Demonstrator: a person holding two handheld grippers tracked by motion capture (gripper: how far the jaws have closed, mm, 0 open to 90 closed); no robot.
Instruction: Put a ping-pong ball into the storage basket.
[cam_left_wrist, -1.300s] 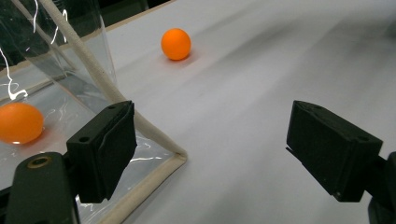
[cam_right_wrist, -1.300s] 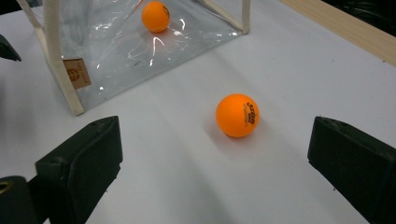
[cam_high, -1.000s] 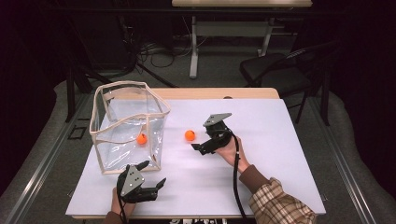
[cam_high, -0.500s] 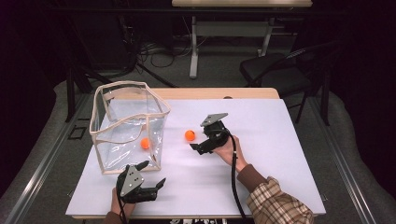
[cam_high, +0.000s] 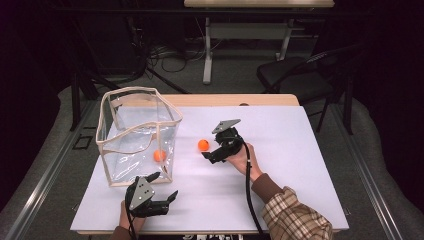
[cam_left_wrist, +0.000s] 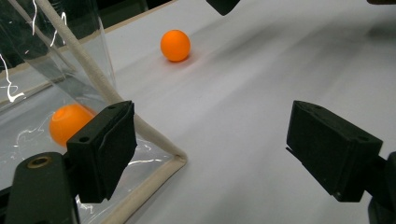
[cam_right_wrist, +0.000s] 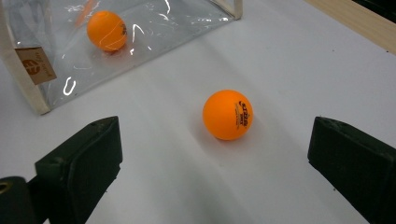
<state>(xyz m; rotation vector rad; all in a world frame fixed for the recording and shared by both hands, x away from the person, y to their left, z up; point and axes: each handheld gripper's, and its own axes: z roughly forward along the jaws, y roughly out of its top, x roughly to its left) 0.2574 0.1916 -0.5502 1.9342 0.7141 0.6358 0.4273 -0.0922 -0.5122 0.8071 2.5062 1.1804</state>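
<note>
A clear plastic bag (cam_high: 137, 132) with a cream rim stands open on the left of the white table (cam_high: 300, 150). One orange ball (cam_high: 159, 155) lies inside it near its front right corner. A second orange ball (cam_high: 203, 145) rests on the table just right of the bag. My right gripper (cam_high: 212, 148) is open right beside that ball; in the right gripper view the ball (cam_right_wrist: 228, 115) lies just ahead of the gap between the jaws (cam_right_wrist: 215, 163), untouched. My left gripper (cam_high: 164, 186) is open and empty by the bag's near corner (cam_left_wrist: 175, 158).
A label tag (cam_right_wrist: 35, 67) hangs on the bag's side. The table's wooden far edge (cam_high: 225, 100) lies behind the bag. A dark chair (cam_high: 300, 75) and a desk frame (cam_high: 207, 50) stand on the floor beyond. A plaid sleeve (cam_high: 295, 217) comes in at the bottom right.
The ball inside the bag has rolled toward its front right corner. My right gripper has edged slightly closer to the loose ball. The left gripper has stayed put.
</note>
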